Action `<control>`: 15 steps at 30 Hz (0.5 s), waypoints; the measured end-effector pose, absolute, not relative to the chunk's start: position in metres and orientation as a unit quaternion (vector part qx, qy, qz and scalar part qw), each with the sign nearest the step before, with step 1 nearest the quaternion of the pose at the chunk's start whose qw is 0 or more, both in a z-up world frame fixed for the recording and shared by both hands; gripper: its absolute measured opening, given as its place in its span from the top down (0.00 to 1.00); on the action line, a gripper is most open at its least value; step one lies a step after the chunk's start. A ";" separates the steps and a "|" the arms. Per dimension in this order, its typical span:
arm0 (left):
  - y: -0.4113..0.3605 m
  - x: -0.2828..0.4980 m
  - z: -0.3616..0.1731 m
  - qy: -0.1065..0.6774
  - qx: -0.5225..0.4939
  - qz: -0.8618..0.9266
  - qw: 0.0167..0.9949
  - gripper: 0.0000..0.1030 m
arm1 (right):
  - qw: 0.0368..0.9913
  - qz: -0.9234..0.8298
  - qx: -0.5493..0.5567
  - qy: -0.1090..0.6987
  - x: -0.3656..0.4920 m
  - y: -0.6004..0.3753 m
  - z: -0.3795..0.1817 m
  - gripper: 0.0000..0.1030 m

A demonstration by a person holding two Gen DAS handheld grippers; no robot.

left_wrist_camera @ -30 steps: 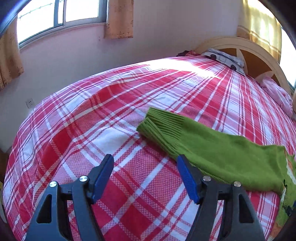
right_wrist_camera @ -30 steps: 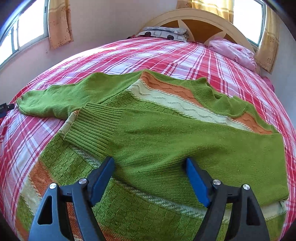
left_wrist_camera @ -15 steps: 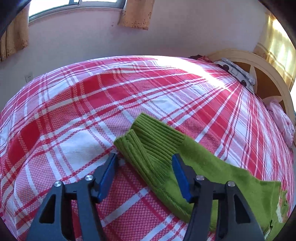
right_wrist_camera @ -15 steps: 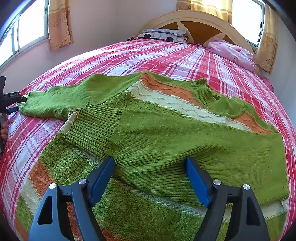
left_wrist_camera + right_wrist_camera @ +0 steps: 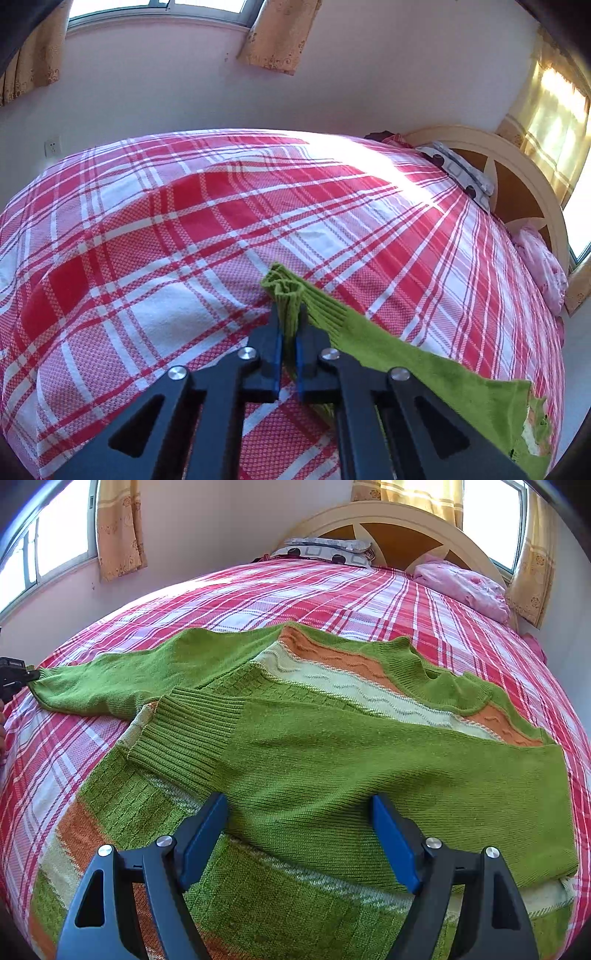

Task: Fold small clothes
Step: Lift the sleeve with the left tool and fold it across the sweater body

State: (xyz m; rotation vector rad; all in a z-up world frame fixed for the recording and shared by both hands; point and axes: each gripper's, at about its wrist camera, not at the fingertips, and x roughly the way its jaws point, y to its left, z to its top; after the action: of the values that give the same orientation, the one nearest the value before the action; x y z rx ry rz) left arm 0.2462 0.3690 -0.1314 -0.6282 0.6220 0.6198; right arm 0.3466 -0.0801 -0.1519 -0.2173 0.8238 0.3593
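While left tool (image 5: 289,325) pinches cuff (image 5: 286,286), pillow (image 5: 325,550) beyond

- A red and white plaid bedspread (image 5: 332,590) is covering the bed, filling the middle of both views.
- A cream headboard (image 5: 399,520) is standing at top center.
- A patterned pillow (image 5: 325,550) is lying just left of it.
- A pink bundle (image 5: 461,587) is sitting upper right.
- Yellow curtains (image 5: 118,528) are hanging upper left.

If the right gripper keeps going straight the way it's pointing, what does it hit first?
Most likely the folded-over sleeve of the green sweater, lying right ahead of the open right gripper. Depth is hard to judge.
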 end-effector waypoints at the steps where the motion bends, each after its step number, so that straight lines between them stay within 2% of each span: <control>1: 0.368 0.246 -0.128 0.297 -0.295 0.295 0.859 0.95 | 0.895 0.173 -0.105 0.397 0.347 -0.080 -0.152 0.22; 8: 0.348 0.252 -0.099 0.274 -0.291 0.255 0.881 0.95 | 0.895 0.174 -0.099 0.399 0.347 -0.080 -0.151 0.21; 15: 0.307 0.257 -0.046 0.235 -0.270 0.188 0.914 0.95 | 0.894 0.178 -0.086 0.402 0.349 -0.083 -0.151 0.19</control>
State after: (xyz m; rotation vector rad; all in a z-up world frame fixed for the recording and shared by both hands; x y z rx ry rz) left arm 0.2567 0.3073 -0.0456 -0.5559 0.4845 0.3878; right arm 0.3489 -0.0834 -0.1513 -0.1780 0.8342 0.3684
